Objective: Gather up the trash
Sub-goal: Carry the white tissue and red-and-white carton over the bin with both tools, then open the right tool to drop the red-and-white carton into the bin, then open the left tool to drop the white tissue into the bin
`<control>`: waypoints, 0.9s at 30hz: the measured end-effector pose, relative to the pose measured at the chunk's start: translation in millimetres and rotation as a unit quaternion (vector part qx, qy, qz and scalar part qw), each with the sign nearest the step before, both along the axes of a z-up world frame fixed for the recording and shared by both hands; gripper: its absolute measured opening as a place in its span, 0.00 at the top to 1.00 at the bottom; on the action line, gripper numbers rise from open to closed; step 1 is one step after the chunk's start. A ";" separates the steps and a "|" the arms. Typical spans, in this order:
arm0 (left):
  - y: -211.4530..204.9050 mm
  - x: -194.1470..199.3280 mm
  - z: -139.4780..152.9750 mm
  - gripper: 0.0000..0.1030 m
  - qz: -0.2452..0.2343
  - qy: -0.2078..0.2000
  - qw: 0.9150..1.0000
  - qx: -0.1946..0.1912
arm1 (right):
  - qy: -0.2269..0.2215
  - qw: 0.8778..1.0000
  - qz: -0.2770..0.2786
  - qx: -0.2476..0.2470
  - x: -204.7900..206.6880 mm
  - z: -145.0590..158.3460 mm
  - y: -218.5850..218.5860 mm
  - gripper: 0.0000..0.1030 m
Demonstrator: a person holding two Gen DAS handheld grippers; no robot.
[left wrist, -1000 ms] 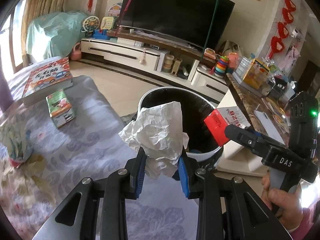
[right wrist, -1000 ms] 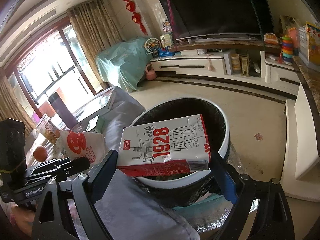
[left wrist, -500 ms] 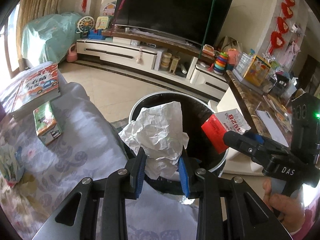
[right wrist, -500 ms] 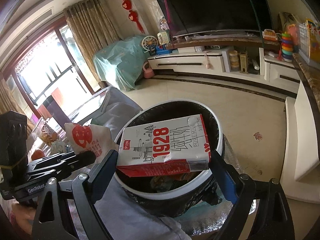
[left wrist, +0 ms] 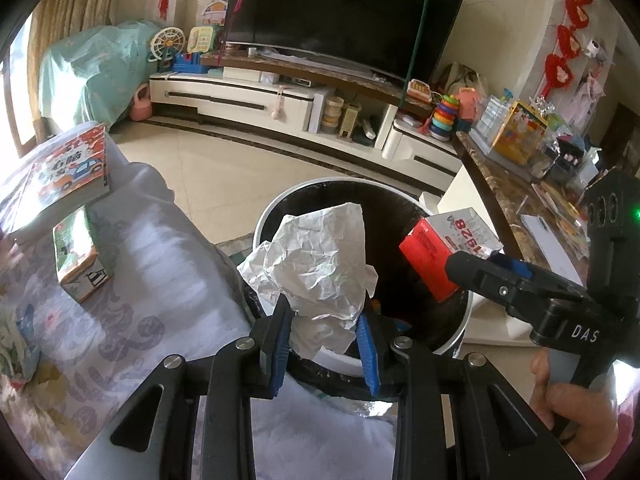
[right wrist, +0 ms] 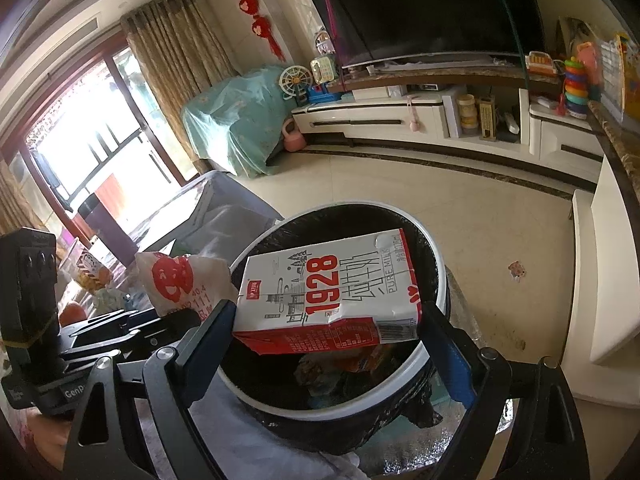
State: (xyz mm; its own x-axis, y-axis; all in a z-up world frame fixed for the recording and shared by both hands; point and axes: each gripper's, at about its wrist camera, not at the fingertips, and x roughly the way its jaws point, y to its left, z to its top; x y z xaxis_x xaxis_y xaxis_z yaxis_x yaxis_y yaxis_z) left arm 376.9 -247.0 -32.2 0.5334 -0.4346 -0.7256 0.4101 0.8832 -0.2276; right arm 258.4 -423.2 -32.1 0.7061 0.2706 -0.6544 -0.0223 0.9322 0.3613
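Note:
My left gripper (left wrist: 322, 316) is shut on a crumpled white paper (left wrist: 316, 264) and holds it over the near rim of the round trash bin (left wrist: 460, 336), which has a white rim and a black liner. My right gripper (right wrist: 328, 320) is shut on a red and white milk carton (right wrist: 332, 284) marked 1928 and holds it above the open trash bin (right wrist: 440, 264). In the left wrist view the carton (left wrist: 448, 248) hangs over the bin's right side. In the right wrist view the paper (right wrist: 180, 280), with its red print, sits at the bin's left. Other trash lies inside the bin.
A cloth-covered table (left wrist: 120, 312) on the left carries a book (left wrist: 68, 176), a small green box (left wrist: 78, 260) and a bag. A white low cabinet (right wrist: 600, 260) stands right of the bin. A TV stand (left wrist: 280, 96) lies beyond open tile floor.
Both grippers have moved forward toward the bin with their loads. The paper and the carton now sit further over the bin's opening.

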 end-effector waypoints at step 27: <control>-11.8 11.6 -1.8 0.62 0.002 0.007 1.000 0.007 | 0.008 1.000 -0.004 0.006 18.5 -2.2 -3.9 0.11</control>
